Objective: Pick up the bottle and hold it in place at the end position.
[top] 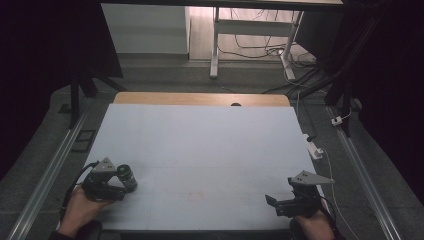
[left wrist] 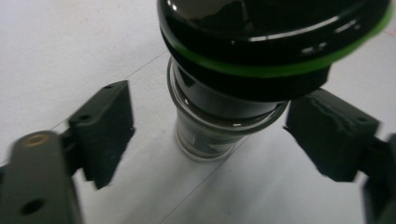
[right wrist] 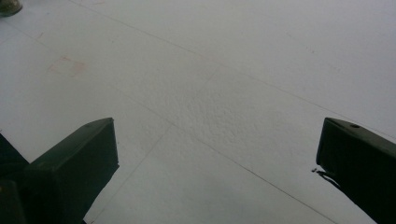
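Note:
A small clear bottle with a black cap and a green ring stands on the white table near its front left corner. My left gripper reaches in from the left, with its jaws on either side of the bottle. In the left gripper view the bottle stands between the two black pads; the left pad is apart from it and the right pad is close beside its neck. Near the front right, my right gripper is open over bare table, with nothing in the right gripper.
A wooden strip borders the table's far edge. A white plug block with cables lies off the right edge. Metal rails run along the floor on both sides, and a desk frame stands behind.

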Available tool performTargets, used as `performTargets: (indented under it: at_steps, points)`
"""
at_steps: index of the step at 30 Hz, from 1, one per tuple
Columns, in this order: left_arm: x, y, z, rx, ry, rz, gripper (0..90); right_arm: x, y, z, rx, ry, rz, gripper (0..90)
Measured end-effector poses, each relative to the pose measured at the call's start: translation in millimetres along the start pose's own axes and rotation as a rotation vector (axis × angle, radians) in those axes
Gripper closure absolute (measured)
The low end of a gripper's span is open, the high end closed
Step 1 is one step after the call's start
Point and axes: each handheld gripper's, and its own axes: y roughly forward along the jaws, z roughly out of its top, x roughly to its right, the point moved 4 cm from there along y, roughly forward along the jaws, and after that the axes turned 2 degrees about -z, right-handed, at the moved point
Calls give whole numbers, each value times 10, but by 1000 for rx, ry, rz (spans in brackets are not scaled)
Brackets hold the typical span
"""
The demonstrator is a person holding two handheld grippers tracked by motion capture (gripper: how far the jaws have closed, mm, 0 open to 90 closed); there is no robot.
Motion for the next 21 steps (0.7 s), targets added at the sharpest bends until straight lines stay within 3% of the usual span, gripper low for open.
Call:
performTargets:
  at_steps: [6,14,17,21]
  points:
    - [-28,-37,-2,20,-6,-19,377,-4,1,0,0,-5,1,0]
    - [-6,-16,-4,-5,30,-40,520,-7,2,0,-2,-8,1,0]
    - [12,-22,1,-14,66,-18,534,-8,3,0,-1,-8,2,0]
    - [21,-23,8,-20,71,-7,537,-8,3,0,-1,-9,1,0]
